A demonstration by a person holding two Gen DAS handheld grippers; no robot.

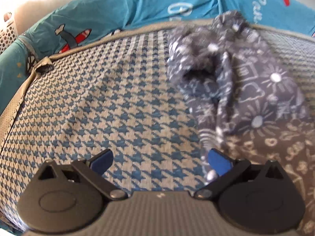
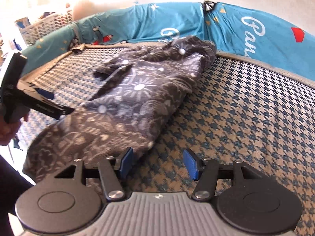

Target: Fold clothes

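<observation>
A dark patterned garment (image 2: 126, 98) lies rumpled on a houndstooth mat (image 2: 246, 118), its long axis running in the right wrist view from the lower left of the frame up toward the upper middle, where the bunched end nearly meets the teal bumper (image 2: 177, 19) at the mat's far edge.

The right gripper (image 2: 158, 163) has its blue fingers (image 2: 191, 165) apart with only bare mat between them; the garment's near corner sits just beside the left finger. The left gripper (image 1: 160, 160) also has its fingers apart and empty. In its view the cloth (image 1: 246, 90) fills the right half of the frame, and the right finger overlaps the cloth's edge; contact cannot be judged.

Both sit close to the near end, one on each side, so either could take a corner there; the far, bunched end looks the harder reach.
</observation>
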